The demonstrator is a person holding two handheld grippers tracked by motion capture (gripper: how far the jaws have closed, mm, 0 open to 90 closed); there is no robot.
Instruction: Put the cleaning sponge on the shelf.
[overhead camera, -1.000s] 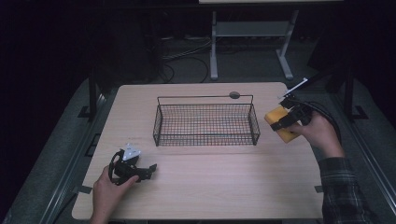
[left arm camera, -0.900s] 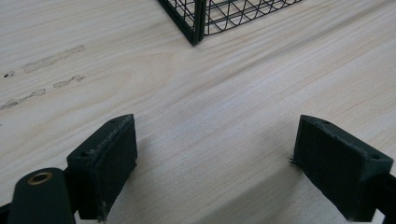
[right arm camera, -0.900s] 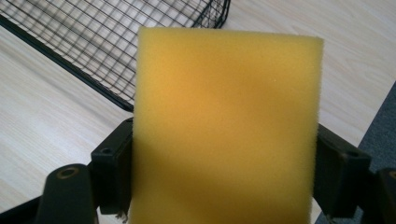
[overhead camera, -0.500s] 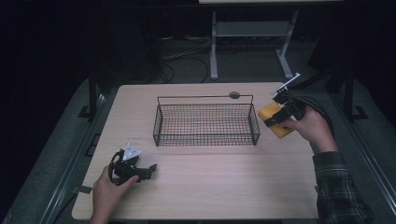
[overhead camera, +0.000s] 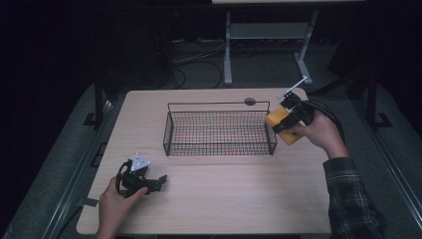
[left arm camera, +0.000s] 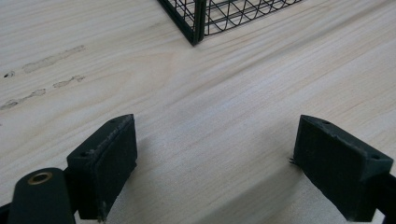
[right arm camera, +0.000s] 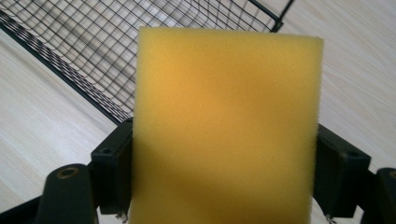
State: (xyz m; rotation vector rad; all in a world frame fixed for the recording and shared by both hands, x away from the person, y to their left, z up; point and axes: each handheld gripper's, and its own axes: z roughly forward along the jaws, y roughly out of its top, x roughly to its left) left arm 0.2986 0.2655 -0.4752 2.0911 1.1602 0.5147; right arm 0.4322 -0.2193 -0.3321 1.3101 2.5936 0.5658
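where the right gripper [right arm camera: 219, 186] closes, its two black jaws press the sides of a yellow sponge [right arm camera: 226, 126], one jaw against each edge, the sponge standing up between them and hiding much of what lies beyond. past the sponge in the right gripper view runs the black wire basket [right arm camera: 93, 51], its rim slanting across the top left, with pale wood table [right arm camera: 42, 135] on either side. in the high view the right gripper [overhead camera: 291, 118] is held in a hand [overhead camera: 321, 134] at the right of the table, the sponge [overhead camera: 280, 124] lifted just beside the basket's right end, overlapping its right rim from this angle — whether it touches the wire i cannot tell. a cable loops from the gripper back over the hand, and a plaid sleeve [overhead camera: 348, 194] runs down to the near right corner.

the left gripper [left arm camera: 215, 154] has its jaws spread wide with nothing between them but bare wood; a corner of the basket [left arm camera: 196, 23] shows far ahead. from above, the left gripper [overhead camera: 149, 180] lies low on the near left of the table [overhead camera: 224, 199], a hand [overhead camera: 117, 206] around it, its grey plate on top, well apart from the basket [overhead camera: 219, 132], which sits at the middle — nothing seen inside it. a small grey disc [overhead camera: 250, 101] is set in the tabletop just beyond the basket's far rim.
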